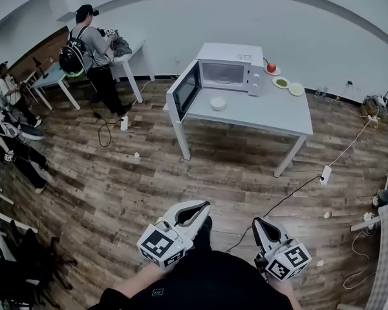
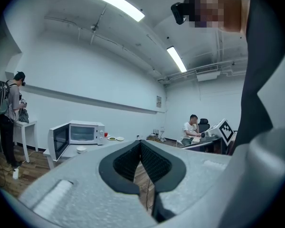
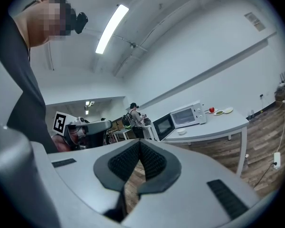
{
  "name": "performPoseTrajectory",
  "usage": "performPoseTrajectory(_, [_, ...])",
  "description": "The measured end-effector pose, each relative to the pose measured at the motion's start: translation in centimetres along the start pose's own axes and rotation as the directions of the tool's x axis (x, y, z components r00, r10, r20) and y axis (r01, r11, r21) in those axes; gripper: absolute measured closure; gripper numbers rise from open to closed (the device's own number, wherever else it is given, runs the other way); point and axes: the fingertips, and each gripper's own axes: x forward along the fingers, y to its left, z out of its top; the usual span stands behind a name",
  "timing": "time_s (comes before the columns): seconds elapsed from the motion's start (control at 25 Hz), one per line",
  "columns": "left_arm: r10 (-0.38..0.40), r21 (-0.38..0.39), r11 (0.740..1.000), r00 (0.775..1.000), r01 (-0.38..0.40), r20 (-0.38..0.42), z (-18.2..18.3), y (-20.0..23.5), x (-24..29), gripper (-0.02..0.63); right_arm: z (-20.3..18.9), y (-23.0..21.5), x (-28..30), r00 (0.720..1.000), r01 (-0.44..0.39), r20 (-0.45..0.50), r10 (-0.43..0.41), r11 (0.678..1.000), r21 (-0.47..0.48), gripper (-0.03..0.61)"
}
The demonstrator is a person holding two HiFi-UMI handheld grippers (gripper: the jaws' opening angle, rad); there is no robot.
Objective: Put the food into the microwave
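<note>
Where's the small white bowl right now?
In the head view, the white bowl sits on the white table, just in front of the open microwave, right of its swung-open door.

No legible txt; wall sign too small

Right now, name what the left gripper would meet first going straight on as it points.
Nothing near: the closed left gripper points level over brown wood-plank floor. Farther on, probably the right end of the white rectangular table, though depth is unclear.
</note>
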Motion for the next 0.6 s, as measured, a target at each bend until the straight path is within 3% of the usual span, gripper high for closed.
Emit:
performPoseTrajectory(0.28, [-0.048,0.005,0.999,0.999,0.048,0.019,1.0,5.4,5.8,0.606,2.7,-5.3,4.9,0.998,0.060,0.007,-0.060,0.998,-0.006,0.565])
performPoseTrajectory(0.6, [-0.054,0.019,0.998,0.998,0.054,0.020,2.3,13.4,9.7,0.606,4.8,-7.9,14.0,0.999,0.033,-0.023,-0.034,0.999,-0.011,0.565])
